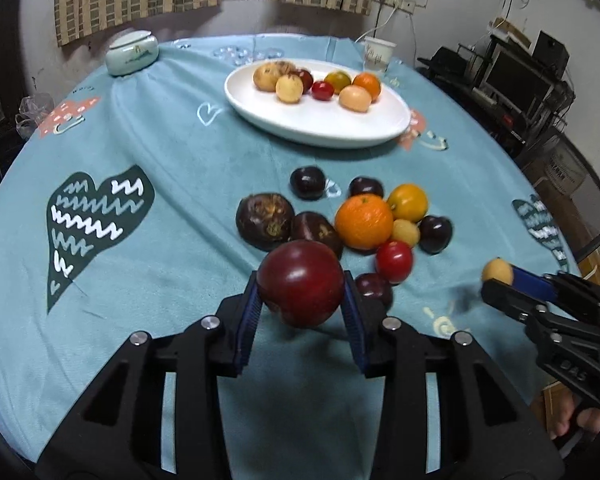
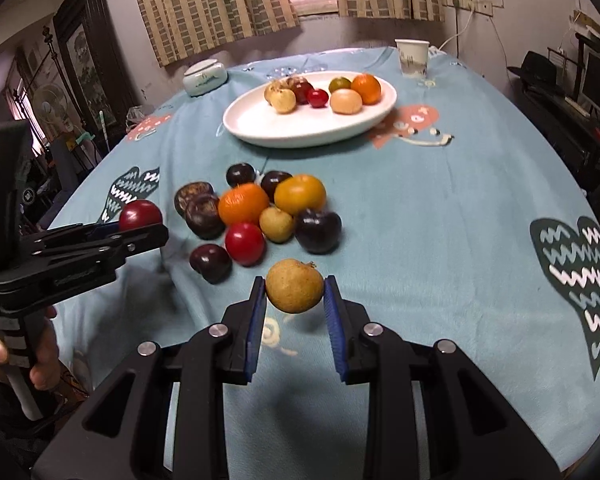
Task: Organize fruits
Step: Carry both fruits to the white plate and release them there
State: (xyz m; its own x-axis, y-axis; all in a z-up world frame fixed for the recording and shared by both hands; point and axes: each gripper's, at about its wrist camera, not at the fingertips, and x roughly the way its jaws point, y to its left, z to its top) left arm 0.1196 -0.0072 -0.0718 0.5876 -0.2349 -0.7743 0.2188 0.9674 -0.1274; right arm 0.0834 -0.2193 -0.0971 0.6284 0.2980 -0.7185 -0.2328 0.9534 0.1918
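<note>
Left hand-held gripper (image 1: 302, 300) pinches a dark-red round plum (image 1: 301, 283); right hand-held gripper (image 2: 295, 300) pinches a small tan fruit (image 2: 295, 286). Approx. seven fruits sit on the white oval plate (image 1: 320, 130) w/ ten-odd left on the table (image 1: 160, 200).

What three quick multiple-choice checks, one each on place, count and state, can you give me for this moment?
1. Where is the paper cup?
A. Beyond the white plate, at the table's far edge
B. Among the loose fruit
C. On the plate

2. How many fruits lie on the white plate?
A. Three
B. Seven
C. Twelve

3. What does the left gripper hold?
A. Nothing
B. An orange
C. A dark red plum

Key: 1 A, the cup stands behind the plate near the wall; 2 B, seven can be counted in the left wrist view; 3 C, the jaws are closed on the plum, off the cloth, while the right gripper holds a tan round fruit.
</note>
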